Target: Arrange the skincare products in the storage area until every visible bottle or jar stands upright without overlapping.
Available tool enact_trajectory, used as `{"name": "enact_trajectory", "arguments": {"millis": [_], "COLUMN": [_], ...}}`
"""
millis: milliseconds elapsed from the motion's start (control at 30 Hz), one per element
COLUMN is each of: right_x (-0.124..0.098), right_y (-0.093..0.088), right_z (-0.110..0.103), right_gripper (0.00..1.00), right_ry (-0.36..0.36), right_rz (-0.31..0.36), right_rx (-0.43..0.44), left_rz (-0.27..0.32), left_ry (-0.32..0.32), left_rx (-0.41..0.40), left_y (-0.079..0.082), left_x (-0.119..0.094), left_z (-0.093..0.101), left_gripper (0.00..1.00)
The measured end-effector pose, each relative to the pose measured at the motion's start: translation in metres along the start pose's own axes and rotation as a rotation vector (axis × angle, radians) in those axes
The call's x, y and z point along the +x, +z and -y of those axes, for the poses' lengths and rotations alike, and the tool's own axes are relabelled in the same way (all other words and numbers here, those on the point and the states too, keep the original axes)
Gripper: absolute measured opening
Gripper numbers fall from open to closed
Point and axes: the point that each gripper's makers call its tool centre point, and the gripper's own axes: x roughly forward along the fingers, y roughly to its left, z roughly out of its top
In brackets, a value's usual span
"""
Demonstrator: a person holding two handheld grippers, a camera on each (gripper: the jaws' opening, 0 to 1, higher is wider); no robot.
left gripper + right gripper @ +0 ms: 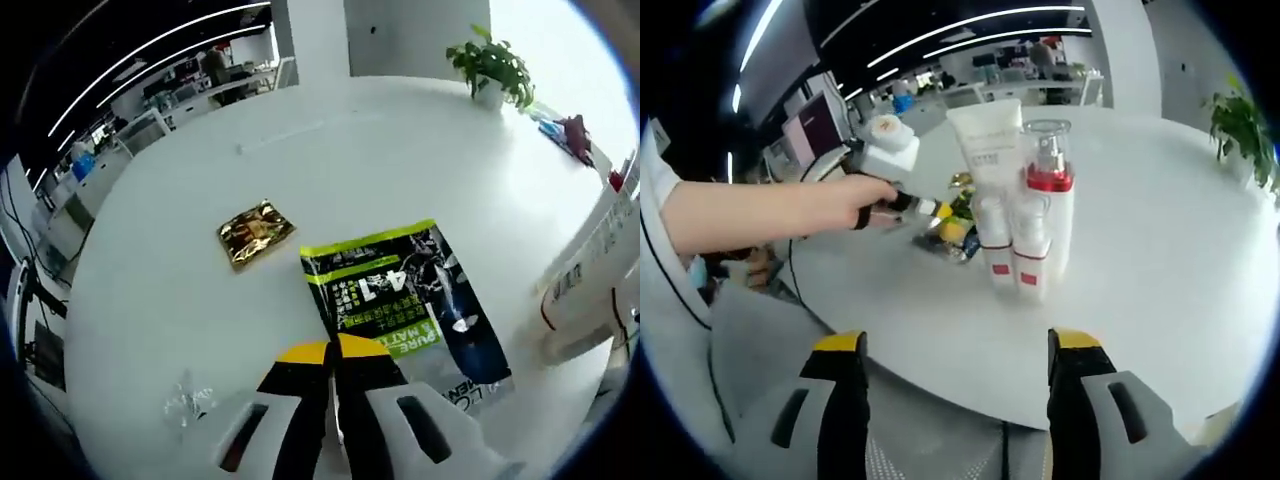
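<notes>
Several skincare products stand upright in a tight cluster on the white table (1160,260): a tall white tube (988,140), a clear-capped pump bottle (1050,195) with a red collar, and two small white bottles (995,245) with red labels. My right gripper (958,345) is open, short of them over the table's near edge, holding nothing. A hand (835,205) holds my left gripper (938,210) left of the cluster. In the left gripper view, that gripper (333,352) is shut with nothing in it; the white bottles (585,275) sit at the right edge.
A green-and-black flat package (400,290) lies just ahead of the left jaws, a gold foil packet (256,232) beyond it to the left, and a clear wrapper (188,400) nearby. A potted plant (492,65) stands at the far side. Desks fill the room behind.
</notes>
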Motion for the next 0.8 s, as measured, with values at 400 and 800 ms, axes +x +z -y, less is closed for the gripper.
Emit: {"name": "enact_trajectory", "arguments": {"millis": [400, 800], "right_x": [0.0, 0.001], "right_y": [-0.001, -0.001], "right_z": [0.0, 0.0], "right_gripper": [0.73, 0.73], "right_ry": [-0.004, -0.007], "right_rz": [-0.005, -0.007], "right_rx": [-0.001, -0.019], "left_rz": [0.039, 0.175], "left_ry": [-0.095, -0.267], "left_rx": [-0.131, -0.252], "left_y": [0.009, 0.038], "left_x": [-0.009, -0.066], "left_z": [-0.003, -0.002], "left_gripper": [0.02, 0.02]}}
